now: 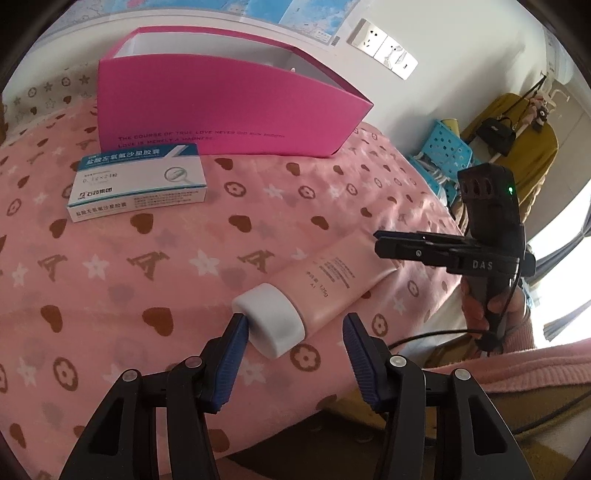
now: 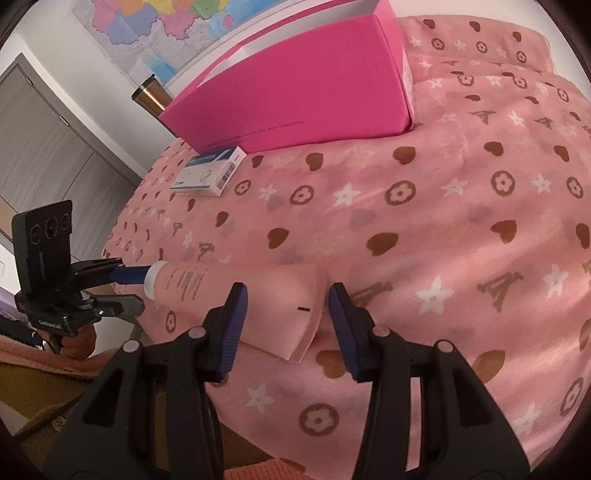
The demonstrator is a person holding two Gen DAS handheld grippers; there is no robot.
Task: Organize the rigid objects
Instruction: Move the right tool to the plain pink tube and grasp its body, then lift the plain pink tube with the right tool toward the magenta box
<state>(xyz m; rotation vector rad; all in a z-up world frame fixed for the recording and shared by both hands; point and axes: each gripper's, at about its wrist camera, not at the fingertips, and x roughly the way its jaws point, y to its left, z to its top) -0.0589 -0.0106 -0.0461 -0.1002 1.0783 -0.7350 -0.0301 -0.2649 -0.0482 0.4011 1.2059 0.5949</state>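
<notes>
Bedding (image 1: 221,221) in pink hearts carries our landmark, the pink box (image 1: 229,110); we see a wall map (image 2: 147,22) behind it, both grippers (image 1: 293,325) (image 2: 286,295) spread apart around a tube (image 1: 314,288) before it.

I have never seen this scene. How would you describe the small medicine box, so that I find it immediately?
Start from the big pink open box standing at the far side of the patterned pink cloth. Just in front of its left end lies the medicine box, flat on the cloth. It is the only white and blue thing here, with printed Chinese text, while the tube nearby is pale pink.
</notes>
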